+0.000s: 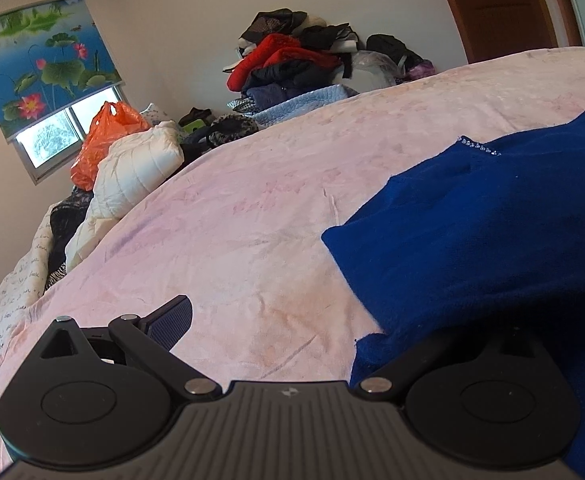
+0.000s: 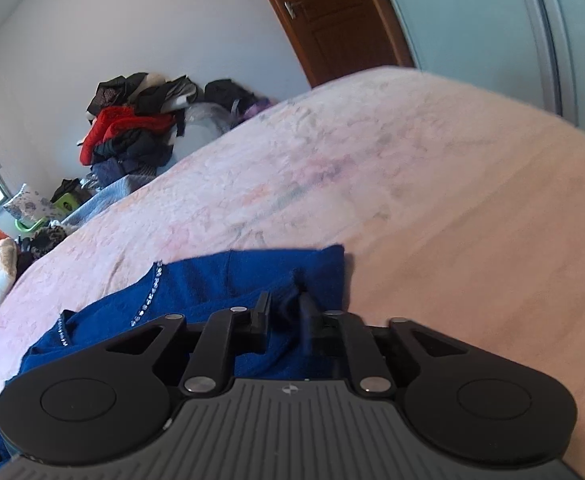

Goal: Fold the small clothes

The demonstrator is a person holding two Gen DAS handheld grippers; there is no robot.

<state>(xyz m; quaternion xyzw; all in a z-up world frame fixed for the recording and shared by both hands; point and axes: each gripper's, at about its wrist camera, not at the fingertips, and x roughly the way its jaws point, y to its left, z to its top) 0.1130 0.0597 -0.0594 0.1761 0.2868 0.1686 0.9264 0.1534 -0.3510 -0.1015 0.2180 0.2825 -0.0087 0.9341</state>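
Observation:
A royal-blue garment (image 1: 472,232) with a sparkly bead trim (image 2: 148,300) lies on the pink bedspread (image 1: 252,208). My left gripper (image 1: 292,316) stands wide open at the garment's left edge. Its left finger (image 1: 172,320) rests over bare bedspread, and its right finger is hidden under the blue cloth. My right gripper (image 2: 286,312) sits low over the garment's (image 2: 220,280) right part. Its jaws are a little apart, and a raised ridge of the blue cloth stands between them, close against the right finger (image 2: 306,316). The left pad does not seem to touch the cloth.
The bed's far side carries a heap of red and dark clothes (image 1: 292,60), a white quilted jacket (image 1: 132,176) and an orange plastic bag (image 1: 100,140). A wooden door (image 2: 332,20) and a sliding wardrobe front (image 2: 492,40) stand behind. Open bedspread (image 2: 452,200) spreads to the right of the garment.

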